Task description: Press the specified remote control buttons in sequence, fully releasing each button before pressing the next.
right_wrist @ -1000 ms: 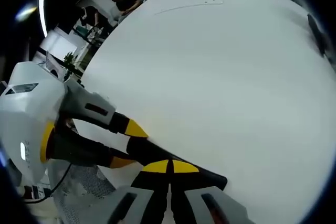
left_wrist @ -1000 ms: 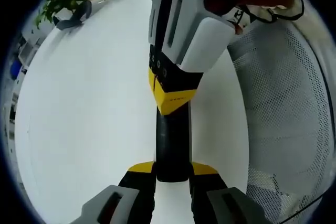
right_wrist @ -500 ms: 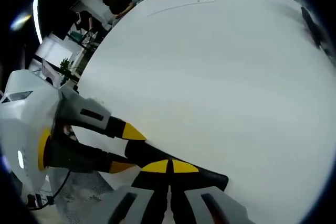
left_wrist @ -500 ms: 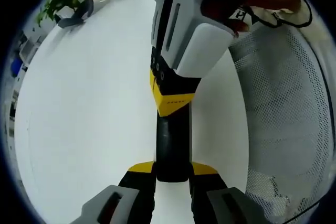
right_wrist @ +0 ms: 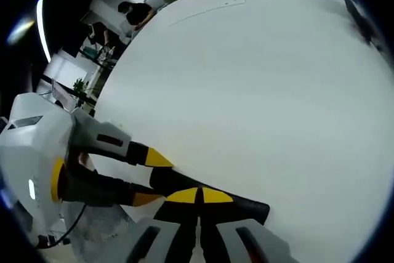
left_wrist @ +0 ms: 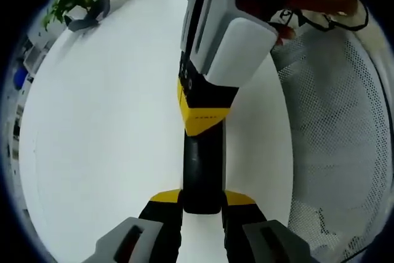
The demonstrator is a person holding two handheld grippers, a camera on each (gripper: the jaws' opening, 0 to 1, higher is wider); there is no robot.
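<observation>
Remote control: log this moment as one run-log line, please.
remote control: black, held over white table | left gripper: shut on remote control | right gripper: shut, tips on remote control | press: cannot tell

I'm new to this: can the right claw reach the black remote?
Likely yes: the right claw, shut, seems to rest on the remote, which the left claw clamps.

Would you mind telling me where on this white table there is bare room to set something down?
The widest bare stretch of the white table lies beyond the black remote in the right gripper view. It is crowded at the remote, where the left gripper clamps one end and the right gripper presses shut on it beside the mesh chair.
</observation>
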